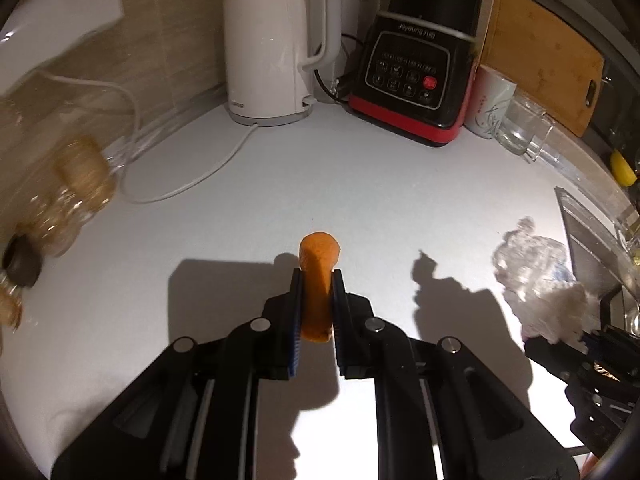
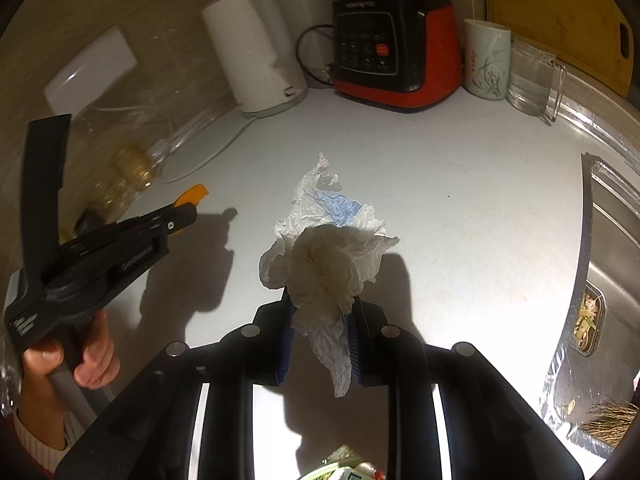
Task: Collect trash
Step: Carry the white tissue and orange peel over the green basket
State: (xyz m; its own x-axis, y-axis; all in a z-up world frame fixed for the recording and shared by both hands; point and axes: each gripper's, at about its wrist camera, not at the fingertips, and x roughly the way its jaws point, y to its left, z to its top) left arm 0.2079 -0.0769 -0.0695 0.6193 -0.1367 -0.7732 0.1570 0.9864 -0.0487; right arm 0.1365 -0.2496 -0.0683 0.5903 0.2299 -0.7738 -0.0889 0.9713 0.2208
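My left gripper (image 1: 316, 276) is shut on an orange peel piece (image 1: 318, 280) and holds it above the white counter (image 1: 360, 184). In the right wrist view the left gripper (image 2: 186, 210) shows at the left with the orange piece (image 2: 196, 193) at its tip. My right gripper (image 2: 320, 304) is shut on a crumpled white tissue wad with blue-printed plastic wrap (image 2: 328, 256), held above the counter (image 2: 460, 184). The same wad (image 1: 548, 280) shows at the right of the left wrist view, at the right gripper (image 1: 588, 338).
At the back stand a white kettle (image 1: 276, 40), a black and red blender base (image 1: 416, 80), a patterned cup (image 1: 488, 100), a glass mug (image 1: 524, 128) and a wooden board (image 1: 544, 52). A clear bottle (image 1: 68, 184) lies at left. A sink (image 2: 608, 280) with scraps is at right.
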